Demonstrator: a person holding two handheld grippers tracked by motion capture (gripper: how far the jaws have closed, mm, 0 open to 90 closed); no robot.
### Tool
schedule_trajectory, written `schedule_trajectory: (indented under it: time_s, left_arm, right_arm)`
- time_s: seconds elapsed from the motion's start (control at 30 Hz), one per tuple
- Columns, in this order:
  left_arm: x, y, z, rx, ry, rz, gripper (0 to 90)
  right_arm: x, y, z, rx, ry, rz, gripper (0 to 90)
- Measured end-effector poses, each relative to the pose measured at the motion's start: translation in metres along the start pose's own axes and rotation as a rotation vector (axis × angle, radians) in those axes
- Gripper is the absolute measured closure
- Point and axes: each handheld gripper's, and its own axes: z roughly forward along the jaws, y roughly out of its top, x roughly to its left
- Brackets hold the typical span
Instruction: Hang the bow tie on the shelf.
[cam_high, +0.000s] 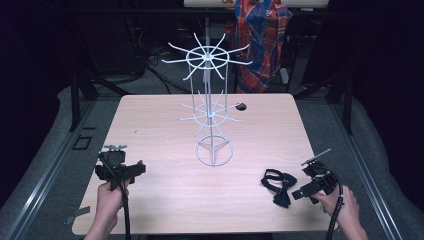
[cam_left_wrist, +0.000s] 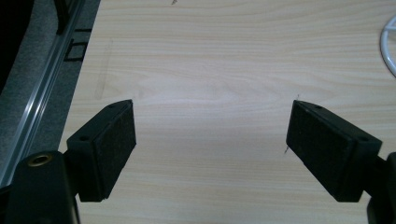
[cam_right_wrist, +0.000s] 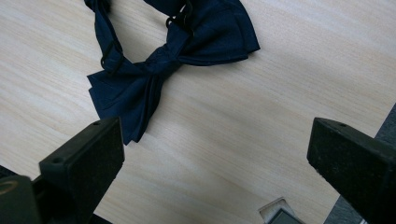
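Lying flat on the tabletop (cam_high: 165, 200) near its front-right edge, the dark bow tie (cam_right_wrist: 159, 60) sat just ahead of the right tool (cam_right_wrist: 215, 154), jaws wide, nothing betw. them. Left tool (cam_left_wrist: 210, 140) hovered wide too, over bare wood. Farther back, centre: white wire rack (cam_high: 210, 110), upright.

High view looks forward and down over the pale wooden tabletop (cam_high: 165, 200); both gripper views look closely down at it.
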Motion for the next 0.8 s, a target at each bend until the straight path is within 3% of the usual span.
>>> schedule_trajectory:
  time_s: [0.33,0.7,0.8]
  left_arm:
    - [-0.001,0.0,0.0,0.008,-0.009,0.008,16.2]
    - [-0.005,-0.001,0.001,0.007,-0.019,0.018,16.0]
    - [-0.006,-0.001,0.001,0.006,-0.023,0.022,16.0]
  right_arm:
    - [0.001,0.004,0.007,0.009,0.006,-0.003,0.4]
    - [0.016,0.013,0.019,0.052,0.015,-0.068,0.1]
    - [0.019,0.014,0.02,0.025,0.018,-0.058,0.1]
